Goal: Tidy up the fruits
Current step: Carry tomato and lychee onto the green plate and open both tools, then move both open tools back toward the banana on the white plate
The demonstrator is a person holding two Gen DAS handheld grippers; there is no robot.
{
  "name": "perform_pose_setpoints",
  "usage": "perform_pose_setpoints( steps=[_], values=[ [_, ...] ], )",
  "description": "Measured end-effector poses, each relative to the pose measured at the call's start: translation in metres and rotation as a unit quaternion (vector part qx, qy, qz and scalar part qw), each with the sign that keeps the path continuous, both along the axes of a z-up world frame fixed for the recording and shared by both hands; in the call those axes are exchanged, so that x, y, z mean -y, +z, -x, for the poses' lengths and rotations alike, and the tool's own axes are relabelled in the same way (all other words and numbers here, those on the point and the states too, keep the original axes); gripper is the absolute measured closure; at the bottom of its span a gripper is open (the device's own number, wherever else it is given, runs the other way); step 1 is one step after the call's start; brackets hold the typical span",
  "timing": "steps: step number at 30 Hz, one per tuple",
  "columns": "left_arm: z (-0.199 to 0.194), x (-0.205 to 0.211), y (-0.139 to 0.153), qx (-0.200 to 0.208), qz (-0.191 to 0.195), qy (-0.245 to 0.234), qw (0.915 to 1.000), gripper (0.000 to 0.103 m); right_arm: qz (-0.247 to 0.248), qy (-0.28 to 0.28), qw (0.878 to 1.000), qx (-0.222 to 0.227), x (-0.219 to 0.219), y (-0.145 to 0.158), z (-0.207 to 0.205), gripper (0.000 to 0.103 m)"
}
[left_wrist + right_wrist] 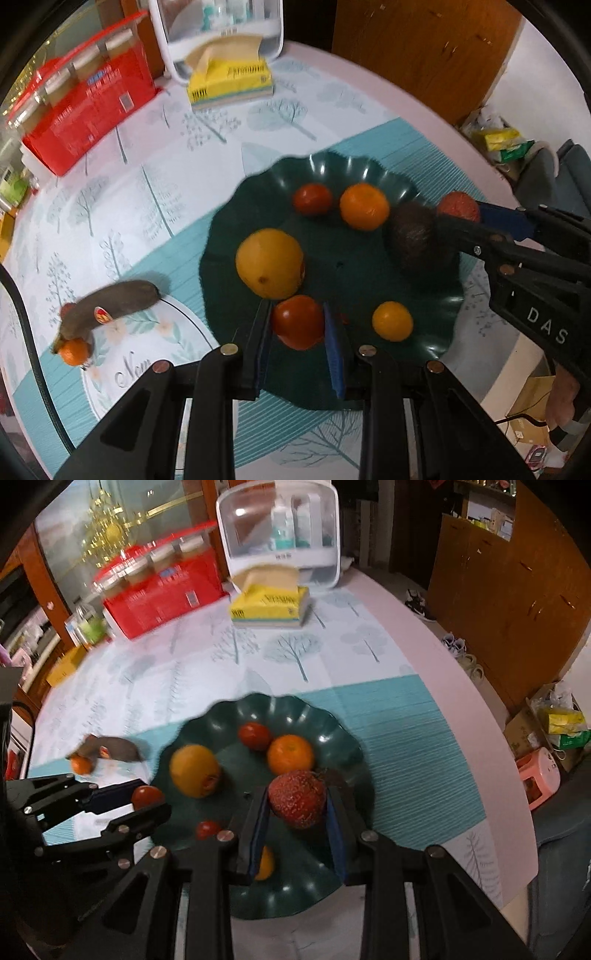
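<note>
A dark green scalloped plate (pixel 332 170) (pixel 347 738) sits on the table. On it lie a large yellow orange (pixel 269 268) (pixel 194 770), a mandarin (pixel 364 206) (pixel 290 754), a small tomato (pixel 312 198) (pixel 254 735), a small orange (pixel 392 320) and an avocado (pixel 415 236). My left gripper (pixel 298 325) is shut on a red tomato (pixel 297 320) (pixel 147 796) over the plate's near edge. My right gripper (pixel 297 805) is shut on a red strawberry (pixel 297 803) (pixel 458 206) above the plate. A brown banana (pixel 110 302) and a small mandarin (pixel 74 350) lie on the table to the left.
A red box (pixel 85 110) (pixel 162 590), a yellow tissue pack (pixel 231 81) (pixel 269 605) and a white clear-fronted container (pixel 221 33) (pixel 280 531) stand at the back. The table edge curves on the right, with a wooden cabinet (pixel 509 590) and floor clutter beyond.
</note>
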State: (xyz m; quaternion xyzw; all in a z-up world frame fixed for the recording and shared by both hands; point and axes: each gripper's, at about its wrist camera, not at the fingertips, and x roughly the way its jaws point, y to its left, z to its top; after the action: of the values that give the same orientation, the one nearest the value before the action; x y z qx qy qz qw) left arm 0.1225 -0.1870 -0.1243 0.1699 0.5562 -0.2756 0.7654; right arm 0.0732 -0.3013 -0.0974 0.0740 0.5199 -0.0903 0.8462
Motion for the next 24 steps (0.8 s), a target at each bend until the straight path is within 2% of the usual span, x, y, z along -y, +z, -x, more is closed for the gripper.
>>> perform_pose_setpoints(
  steps=[3, 5, 9, 10, 12, 17, 24],
  values=[
    [-0.003, 0.005, -0.012, -0.006, -0.014, 0.004, 0.9999, 0.077, 0.002, -0.001, 1.000, -0.018, 0.004, -0.017, -0.004, 0.072],
    [-0.005, 0.005, -0.017, -0.015, -0.017, 0.007, 0.9997, 0.072, -0.004, -0.002, 1.000, -0.014, 0.007, -0.021, -0.004, 0.072],
    [-0.006, 0.005, -0.015, -0.014, -0.014, 0.011, 0.9998, 0.037, -0.006, -0.001, 1.000, -0.015, 0.005, -0.021, -0.002, 0.067],
    [-0.006, 0.004, -0.013, -0.006, -0.010, 0.011, 0.9999, 0.033, -0.008, -0.001, 1.000, -0.013, 0.005, -0.019, 0.000, 0.064],
    [-0.004, 0.003, -0.008, 0.001, -0.003, 0.010, 0.9999, 0.029, -0.006, -0.004, 1.000, -0.010, 0.003, -0.017, 0.004, 0.062],
    [-0.005, -0.003, -0.003, -0.014, 0.008, 0.018, 0.9997, 0.027, -0.003, -0.014, 1.000, -0.006, -0.004, -0.008, 0.014, 0.062],
    [0.006, -0.016, 0.014, 0.024, 0.002, 0.024, 0.9994, 0.026, 0.009, -0.041, 0.999, 0.009, -0.015, 0.011, 0.032, 0.062]
  ],
)
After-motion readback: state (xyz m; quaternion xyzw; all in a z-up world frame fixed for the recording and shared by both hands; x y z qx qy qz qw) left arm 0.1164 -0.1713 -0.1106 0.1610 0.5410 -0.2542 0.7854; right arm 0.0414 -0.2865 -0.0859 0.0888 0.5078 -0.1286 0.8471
